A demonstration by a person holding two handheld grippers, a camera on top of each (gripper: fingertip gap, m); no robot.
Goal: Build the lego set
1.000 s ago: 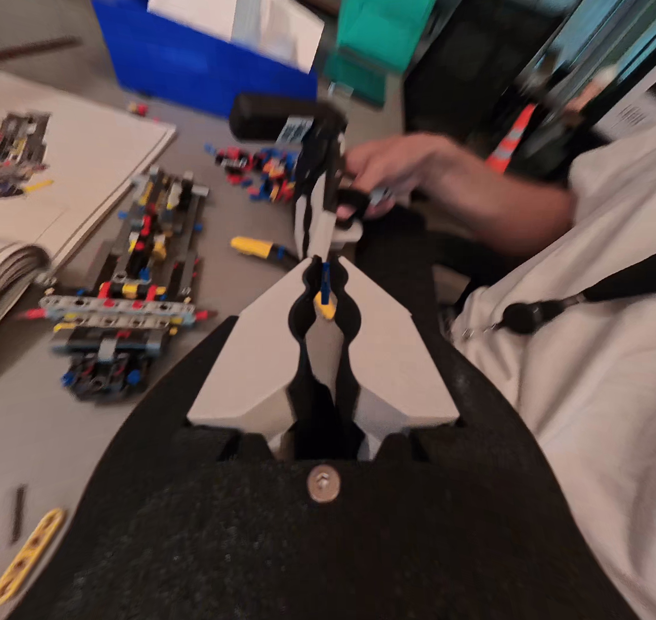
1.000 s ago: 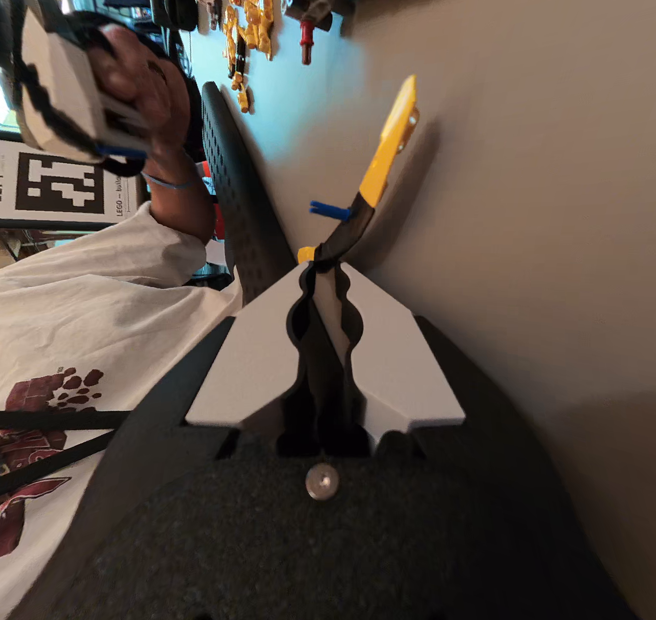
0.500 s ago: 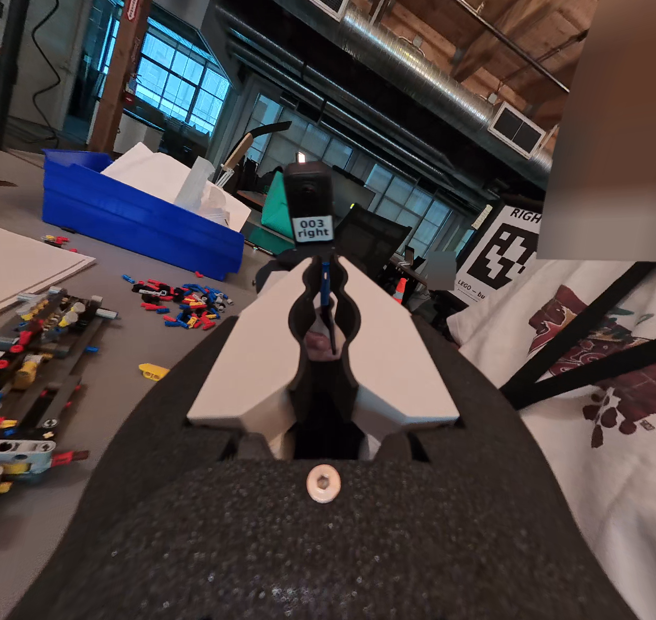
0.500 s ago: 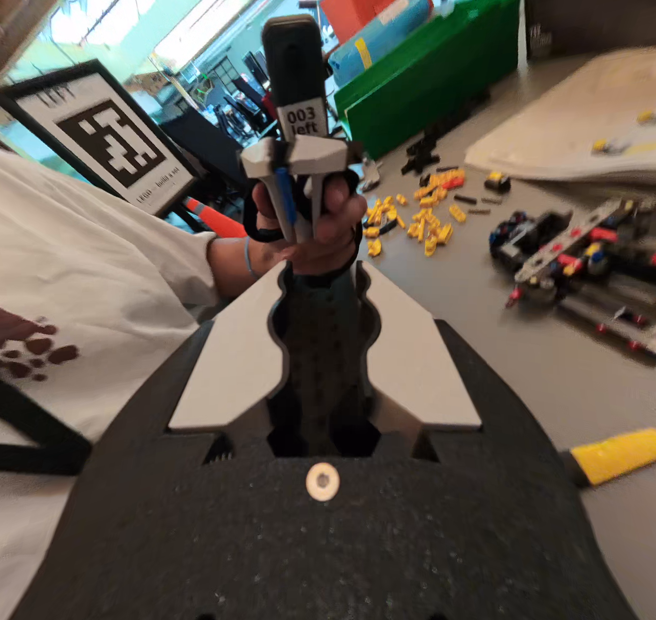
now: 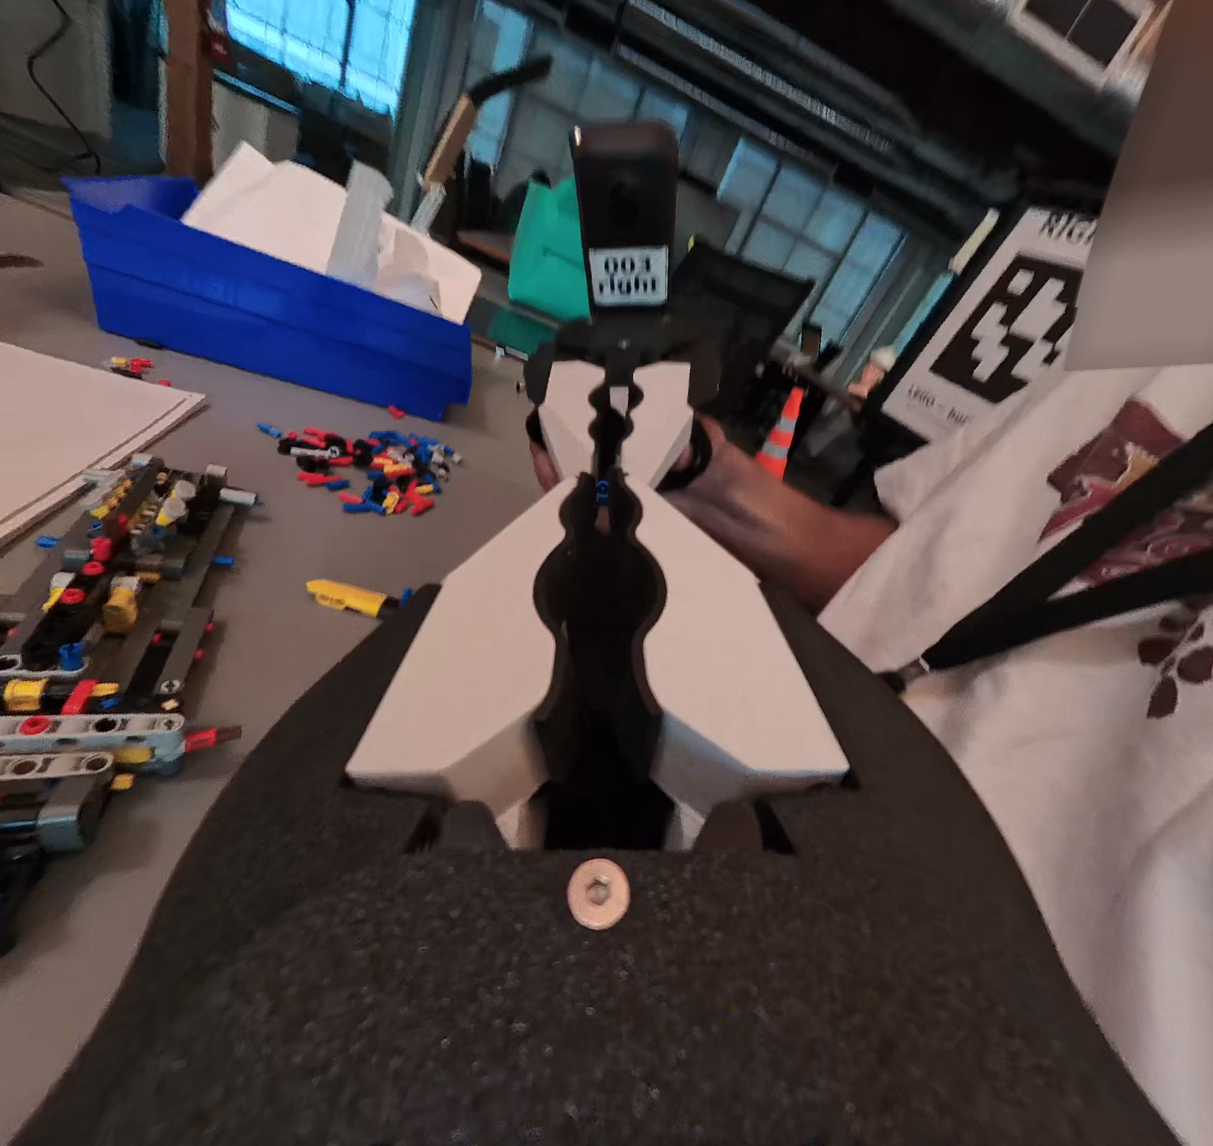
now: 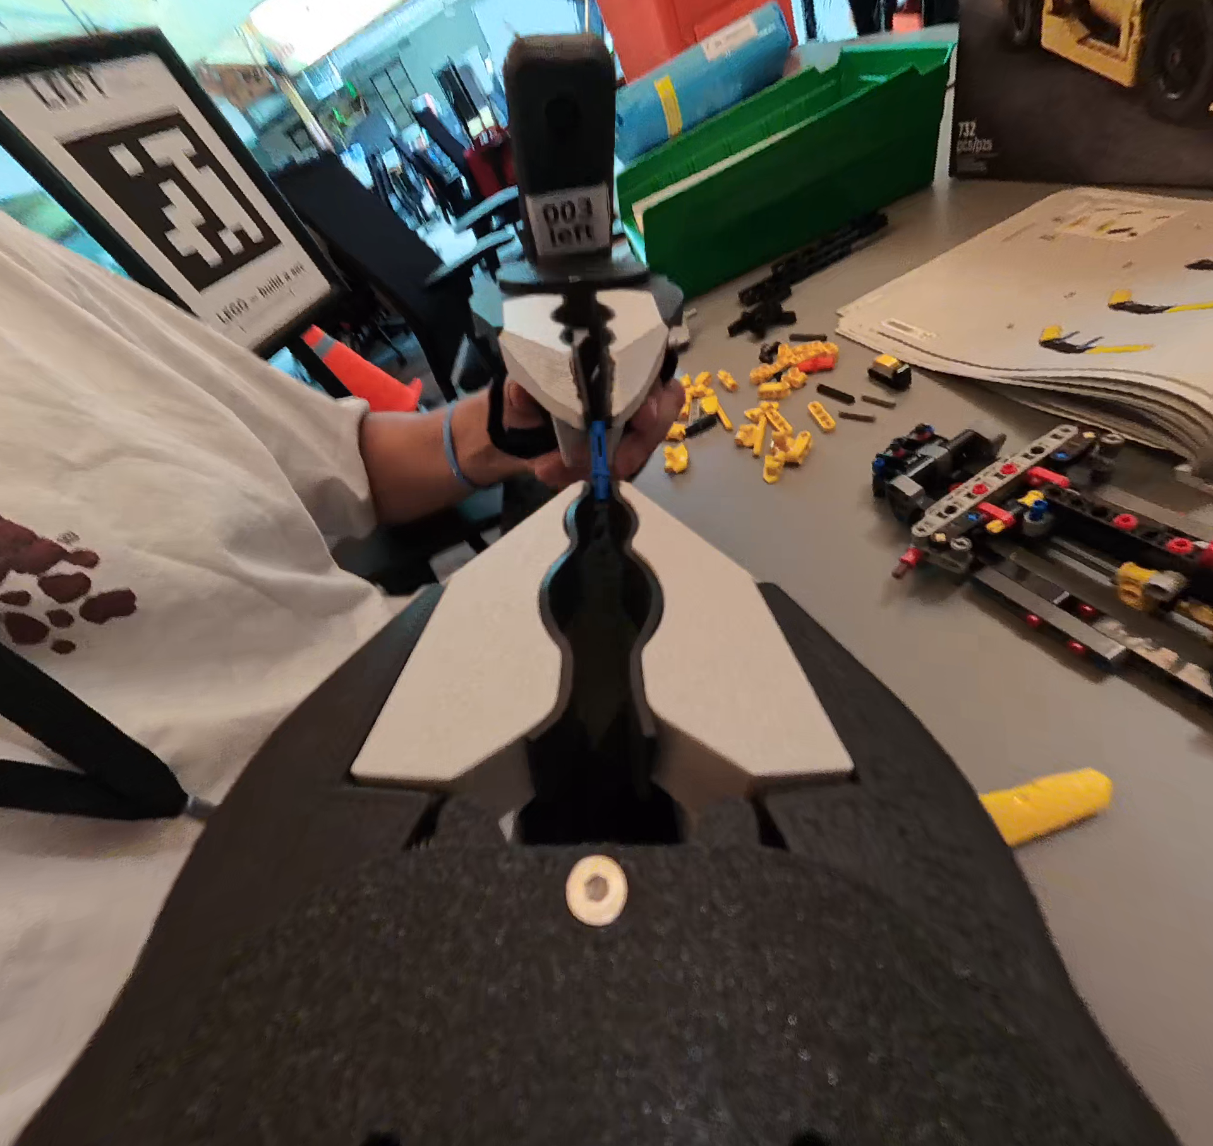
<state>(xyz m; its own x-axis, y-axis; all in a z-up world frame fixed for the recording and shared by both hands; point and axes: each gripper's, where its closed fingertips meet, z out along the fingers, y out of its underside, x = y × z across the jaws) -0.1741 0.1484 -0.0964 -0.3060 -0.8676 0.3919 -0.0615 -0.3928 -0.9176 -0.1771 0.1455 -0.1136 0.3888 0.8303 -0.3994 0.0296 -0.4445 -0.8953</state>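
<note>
- Left gripper (image 5: pixel 600 491) tips pinch a blue pin (image 6: pixel 597 451), tip-to-tip with right gripper (image 6: pixel 598 501), held above the table (image 6: pixel 853 563).
- Right gripper narrowly closed; contents unclear.
- White labels on both cameras; blurred.

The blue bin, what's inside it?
White paper and a grey piece stick out of the blue bin. Its wall hides anything deeper inside.

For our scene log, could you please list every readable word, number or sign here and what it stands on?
I won't quote writing; these bear it:
White camera label, left wrist view.
White camera sticker, right wrist view.
Black-and-white marker board: caption lines.
Dark box with yellow car: white number, blurred.
Open instruction booklet: print too small.
</note>
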